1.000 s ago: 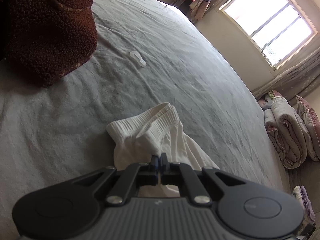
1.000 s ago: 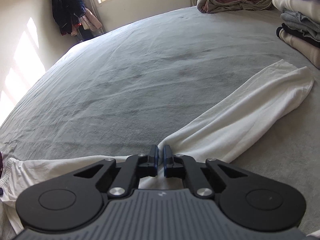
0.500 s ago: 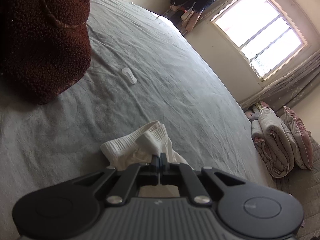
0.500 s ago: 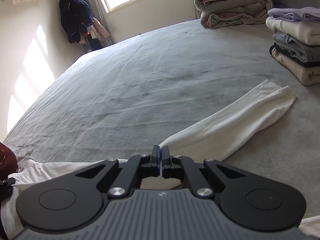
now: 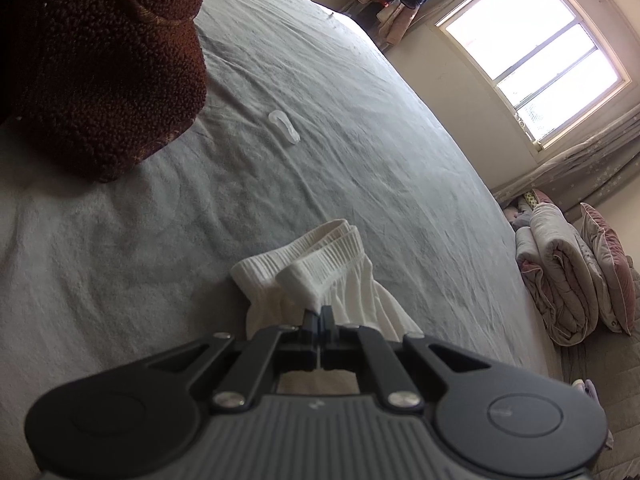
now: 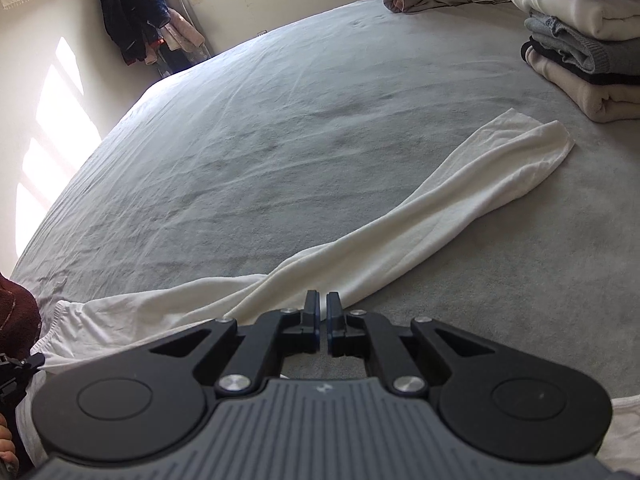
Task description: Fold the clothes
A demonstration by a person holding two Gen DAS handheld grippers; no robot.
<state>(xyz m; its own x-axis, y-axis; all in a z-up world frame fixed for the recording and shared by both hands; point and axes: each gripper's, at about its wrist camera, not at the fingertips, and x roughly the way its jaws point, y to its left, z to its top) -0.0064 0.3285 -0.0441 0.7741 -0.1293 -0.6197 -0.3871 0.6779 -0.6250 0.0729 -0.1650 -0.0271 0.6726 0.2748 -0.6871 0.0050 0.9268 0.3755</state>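
Two grippers, one white garment [image 6: 420,216] on the bed [image 6: 280,120].
My left gripper [image 5: 319,314] jaws pinch its waistband; right gripper [image 6: 323,306] jaws nearly closed, empty; I judge regrasping next.

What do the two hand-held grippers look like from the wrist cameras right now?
Both match. The left hand-held gripper and the right hand-held gripper each have a grey ribbed body with a small pale logo, two black rounded lobes with circular discs, black linkage arms with silver screws, and short black fingers edged in blue. No cables show. A fuzzy dark red-brown sleeve appears beside the left one.
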